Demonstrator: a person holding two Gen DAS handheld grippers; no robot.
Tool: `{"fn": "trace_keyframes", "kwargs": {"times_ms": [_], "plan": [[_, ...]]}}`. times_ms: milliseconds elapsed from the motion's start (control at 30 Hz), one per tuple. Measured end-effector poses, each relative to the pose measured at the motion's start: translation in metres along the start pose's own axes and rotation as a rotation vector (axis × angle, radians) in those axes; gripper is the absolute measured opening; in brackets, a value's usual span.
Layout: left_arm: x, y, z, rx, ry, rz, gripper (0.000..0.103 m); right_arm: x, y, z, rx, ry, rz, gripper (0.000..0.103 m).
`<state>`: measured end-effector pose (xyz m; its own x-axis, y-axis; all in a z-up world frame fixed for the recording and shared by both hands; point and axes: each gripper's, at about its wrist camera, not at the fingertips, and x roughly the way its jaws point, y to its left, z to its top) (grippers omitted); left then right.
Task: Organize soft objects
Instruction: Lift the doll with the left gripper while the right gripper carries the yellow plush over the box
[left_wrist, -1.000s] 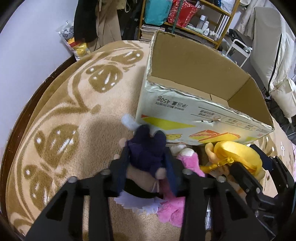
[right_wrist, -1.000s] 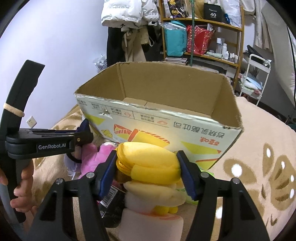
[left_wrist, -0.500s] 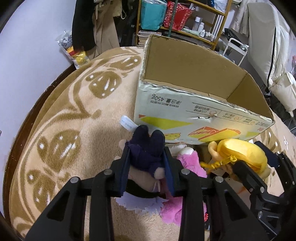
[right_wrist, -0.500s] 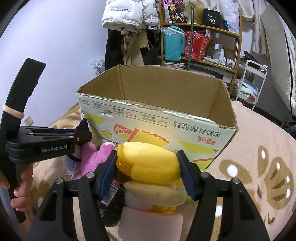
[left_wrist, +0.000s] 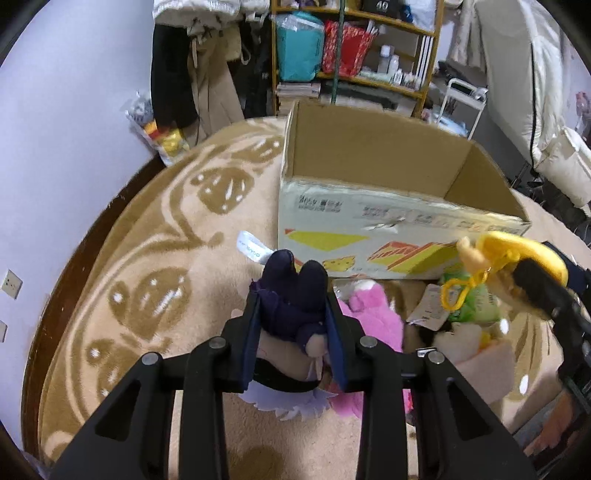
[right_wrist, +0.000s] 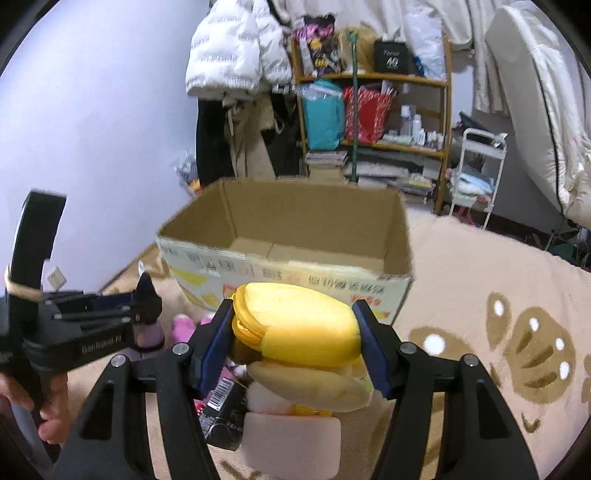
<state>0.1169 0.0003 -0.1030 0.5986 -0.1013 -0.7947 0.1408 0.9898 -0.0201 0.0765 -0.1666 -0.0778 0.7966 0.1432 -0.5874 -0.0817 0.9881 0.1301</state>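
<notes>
Each gripper clamped a plush, the left gripper (left_wrist: 293, 325) a dark-haired doll (left_wrist: 291, 299) and the right gripper (right_wrist: 295, 343) a yellow toy (right_wrist: 299, 321), both raised before the cardboard box's (right_wrist: 395, 225) near edge, seemingly for dropping in.

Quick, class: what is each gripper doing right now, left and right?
Left gripper: jaws closed on the dark navy plush toy.
Right gripper: jaws closed on the yellow plush toy.
</notes>
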Motion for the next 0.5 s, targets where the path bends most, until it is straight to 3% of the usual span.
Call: {"fn": "trace_keyframes", "kwargs": {"times_ms": [133, 267, 500], "plan": [[-0.02, -0.005, -0.001, 0.021, -0.068, 0.029, 0.031, -0.025, -0.004, 0.008, 0.013, -0.069, -0.005, 0.067], [-0.053, -0.008, 0.001, 0.035, -0.22, 0.038, 0.031, -0.045, -0.003, 0.016, -0.012, -0.141, -0.022, 0.067], [-0.103, -0.015, 0.007, 0.041, -0.419, 0.011, 0.031, -0.069, 0.008, 0.032, -0.056, -0.252, -0.034, 0.067]]}}
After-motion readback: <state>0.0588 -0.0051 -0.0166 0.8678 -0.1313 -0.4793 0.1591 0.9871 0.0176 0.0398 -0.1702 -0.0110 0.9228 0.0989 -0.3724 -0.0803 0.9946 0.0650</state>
